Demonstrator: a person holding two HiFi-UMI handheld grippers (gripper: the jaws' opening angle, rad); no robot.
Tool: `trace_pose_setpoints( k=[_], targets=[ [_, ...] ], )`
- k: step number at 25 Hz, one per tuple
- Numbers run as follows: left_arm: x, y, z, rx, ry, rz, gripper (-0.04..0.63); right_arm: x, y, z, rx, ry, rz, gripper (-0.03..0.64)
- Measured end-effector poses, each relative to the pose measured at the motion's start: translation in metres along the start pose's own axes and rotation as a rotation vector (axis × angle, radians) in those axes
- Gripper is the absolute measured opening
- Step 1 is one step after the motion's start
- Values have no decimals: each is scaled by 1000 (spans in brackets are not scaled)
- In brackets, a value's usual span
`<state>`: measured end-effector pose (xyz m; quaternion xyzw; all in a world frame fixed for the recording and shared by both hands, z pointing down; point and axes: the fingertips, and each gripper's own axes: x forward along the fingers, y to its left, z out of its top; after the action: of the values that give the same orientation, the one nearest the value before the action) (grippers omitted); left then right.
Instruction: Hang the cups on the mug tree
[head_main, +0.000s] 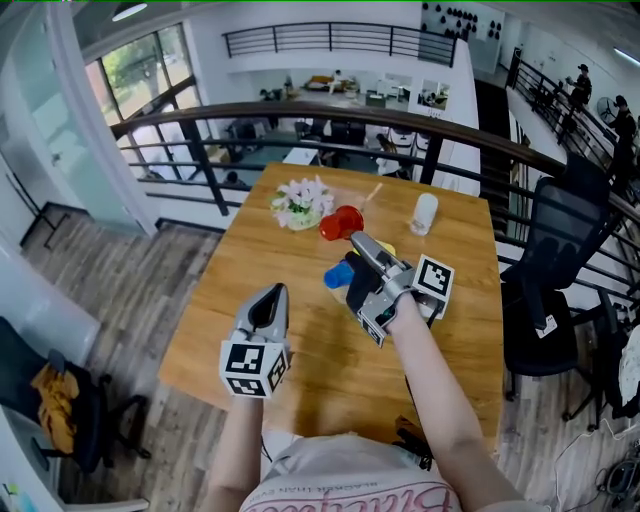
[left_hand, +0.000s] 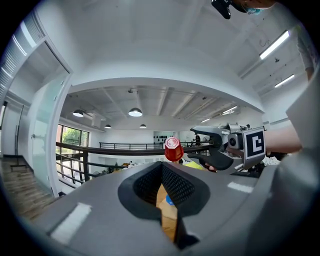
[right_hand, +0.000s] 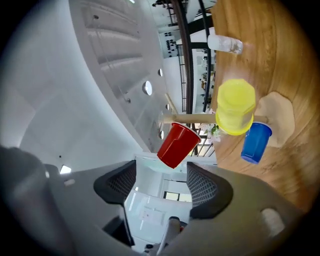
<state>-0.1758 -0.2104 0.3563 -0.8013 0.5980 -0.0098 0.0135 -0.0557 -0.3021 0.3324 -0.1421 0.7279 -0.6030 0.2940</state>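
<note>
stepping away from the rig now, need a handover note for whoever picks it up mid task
Left gripper: shut, empty, over the near side of the table.
Right gripper: open, empty, jaws just short of the red cup.
Things: red cup, yellow cup and blue cup all hang on the mug tree.
Done: three cups hung.
Left: back the right gripper off. A pale container beyond the tree may be another cup, cannot tell.

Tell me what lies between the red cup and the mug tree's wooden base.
The yellow cup, hanging along the post between red cup and base; the right gripper view shows it, with the blue cup nearer the base.
</note>
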Motion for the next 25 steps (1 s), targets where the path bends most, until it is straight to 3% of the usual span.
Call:
trace_pose_setpoints(
  k=[10,14,18,25],
  targets=[
    [2,-10,19,31,-37,-20,11,-32,15,0,-434,31,-115,186],
    [4,-14,25,37,-54,-24,11,-44,23,1,-655,29,-185,133],
    [5,-19,30,42,-68,-30,11,-61,30,9,-890,-7,-261,50],
    [7,-27,40,55,-92,-45,11,-91,48,16,-1261,-80,-380,2]
  ],
)
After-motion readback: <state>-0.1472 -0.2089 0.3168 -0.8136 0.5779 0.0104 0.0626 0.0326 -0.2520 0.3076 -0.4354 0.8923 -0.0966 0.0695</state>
